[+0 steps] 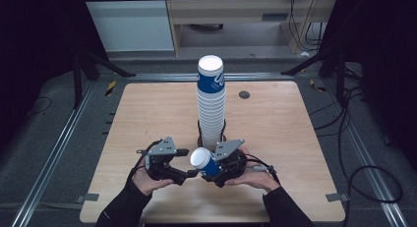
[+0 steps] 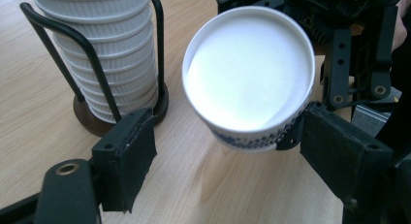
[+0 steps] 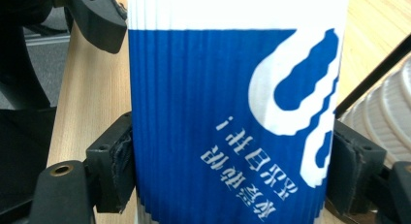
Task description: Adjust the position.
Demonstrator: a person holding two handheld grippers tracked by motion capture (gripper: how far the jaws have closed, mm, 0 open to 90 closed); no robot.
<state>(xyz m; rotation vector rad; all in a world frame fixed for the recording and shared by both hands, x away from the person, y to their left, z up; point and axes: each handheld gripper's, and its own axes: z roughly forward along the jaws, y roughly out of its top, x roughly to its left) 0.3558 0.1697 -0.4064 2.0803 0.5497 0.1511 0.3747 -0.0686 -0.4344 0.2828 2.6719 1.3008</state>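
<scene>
Left gripper (image 1: pixel 193 174): I see its jaws standing apart, empty; in the left gripper view the right pad sits just beside the cup's lower rim, the left pad clear of it.
Loose cup (image 1: pixel 204 161): a blue-and-white ribbed paper cup, held just above the wooden table (image 1: pixel 275 138) near its front edge, between my two hands, mouth tipped toward the left gripper.
Right gripper (image 1: pixel 212 174): clamped on that cup's sides; both pads press the blue wall in the right gripper view.
Cup axis: roughly level, running left to right from mouth to base.
Stack (image 1: pixel 212 101): tall column of matching paper cups in a black wire holder (image 2: pixel 97 69), directly behind the held cup, well up the table.
Nearer hand: the right has it; the left is just beside.
Hard to make out: the cup's base hides behind the right gripper; I cannot tell whether the left pad touches.
</scene>
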